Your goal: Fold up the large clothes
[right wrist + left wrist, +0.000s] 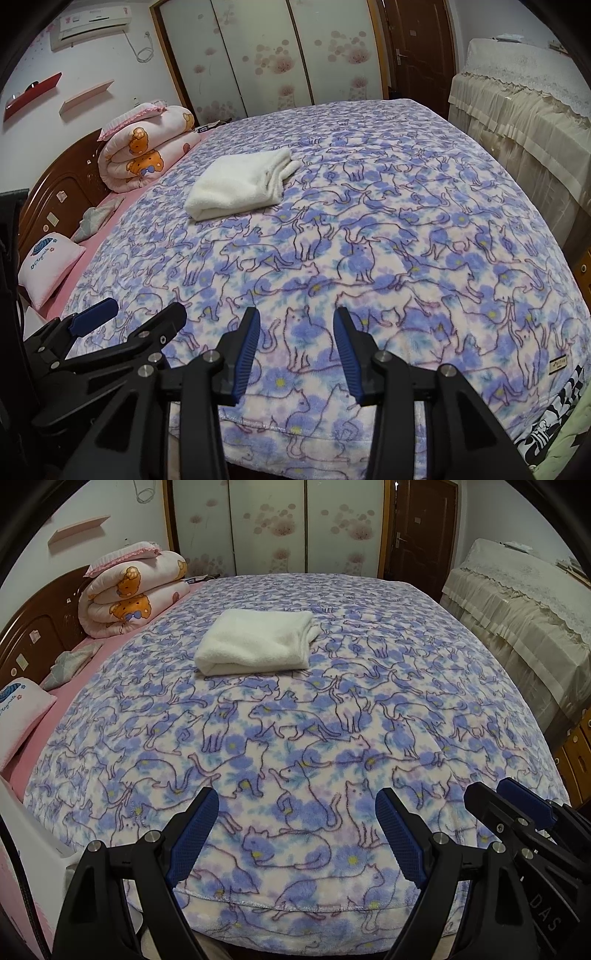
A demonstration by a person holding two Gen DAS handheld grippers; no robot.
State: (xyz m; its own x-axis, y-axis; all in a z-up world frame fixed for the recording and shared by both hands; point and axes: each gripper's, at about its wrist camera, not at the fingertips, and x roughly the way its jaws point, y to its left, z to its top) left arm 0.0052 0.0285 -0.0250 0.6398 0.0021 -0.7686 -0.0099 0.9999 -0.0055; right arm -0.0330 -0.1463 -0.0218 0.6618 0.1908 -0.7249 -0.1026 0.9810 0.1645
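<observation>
A wide bed fills the room, spread with a fleecy blanket [295, 738] printed with outlined cats and lilac-blue flowers on a cream ground; its hemmed near edge hangs over the mattress. A dark wooden headboard [33, 635] stands at the left, with a pink sheet [62, 709] showing beside the blanket. Against the headboard sits a rolled pink quilt [129, 594] with orange bears, and nearer lies a small pink pillow [22, 709]. Behind the bed are sliding wardrobe doors [269, 524] with a pale floral pattern and a brown door [421, 528]; a cream lace cover [524, 110] drapes furniture on the right. An air conditioner [92, 26] is mounted high on the wall.

The folded white garment [255, 642], thick and plush, lies as a soft rectangle on the blanket toward the far left of centre, well apart from both grippers.

The left gripper [295, 834] hovers over the near edge, its ribbed blue pads [192, 834] spread wide and holding nothing. The right gripper [295, 354] is just beside it, its fingers parted and empty too
</observation>
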